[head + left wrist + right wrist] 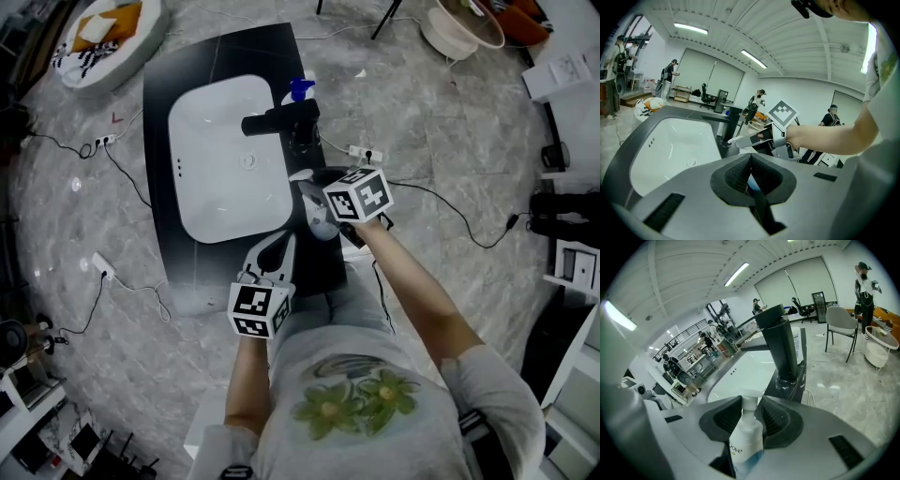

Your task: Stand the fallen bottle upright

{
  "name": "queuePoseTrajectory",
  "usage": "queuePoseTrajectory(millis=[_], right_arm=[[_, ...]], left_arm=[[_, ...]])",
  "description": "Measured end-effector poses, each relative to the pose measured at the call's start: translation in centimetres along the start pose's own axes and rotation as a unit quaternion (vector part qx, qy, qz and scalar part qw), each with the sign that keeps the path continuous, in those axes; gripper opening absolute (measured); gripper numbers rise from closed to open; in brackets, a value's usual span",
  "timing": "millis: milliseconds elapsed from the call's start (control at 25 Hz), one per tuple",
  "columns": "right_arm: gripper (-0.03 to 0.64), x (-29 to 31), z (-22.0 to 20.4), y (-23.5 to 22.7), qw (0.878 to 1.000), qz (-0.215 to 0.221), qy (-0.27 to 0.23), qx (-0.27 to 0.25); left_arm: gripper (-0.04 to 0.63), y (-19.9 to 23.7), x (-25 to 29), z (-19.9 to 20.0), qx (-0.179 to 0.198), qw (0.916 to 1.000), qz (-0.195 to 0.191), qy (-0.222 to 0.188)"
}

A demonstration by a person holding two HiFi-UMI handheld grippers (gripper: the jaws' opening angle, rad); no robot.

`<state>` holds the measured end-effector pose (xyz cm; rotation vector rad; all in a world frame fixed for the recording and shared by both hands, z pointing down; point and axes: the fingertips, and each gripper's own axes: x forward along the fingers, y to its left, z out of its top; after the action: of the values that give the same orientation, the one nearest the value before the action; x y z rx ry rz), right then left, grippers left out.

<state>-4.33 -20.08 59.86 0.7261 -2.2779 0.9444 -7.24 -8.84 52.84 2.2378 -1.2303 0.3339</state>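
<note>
The bottle [746,439] is being held at the right side of the black surface [216,61], just beside the white basin [225,159] and near the dark faucet [780,343]. The right tongs [750,404] are clamping its neck under the pump top. The left tongs [751,157] are hovering close by, jaws pressing together.

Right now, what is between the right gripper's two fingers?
A white pump bottle, gripped near its neck by the right gripper; the right gripper view shows it.
</note>
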Motion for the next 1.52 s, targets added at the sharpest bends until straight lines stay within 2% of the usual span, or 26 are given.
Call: queuePoseTrajectory(millis=[400,1520], right_arm=[[0.146,-1.4,1.1,0.9,0.999,-0.007,-0.040,-0.027],[0.144,-4.5,2.1,3.2,0.993,-0.019,-0.087,-0.080]], left_arm=[[0.017,-1.5,-0.8,-0.2,-0.002,1.0000,-0.002,-0.004],[0.017,-2.8,-4.4,-0.1,0.014,0.9994,0.030,-0.012]])
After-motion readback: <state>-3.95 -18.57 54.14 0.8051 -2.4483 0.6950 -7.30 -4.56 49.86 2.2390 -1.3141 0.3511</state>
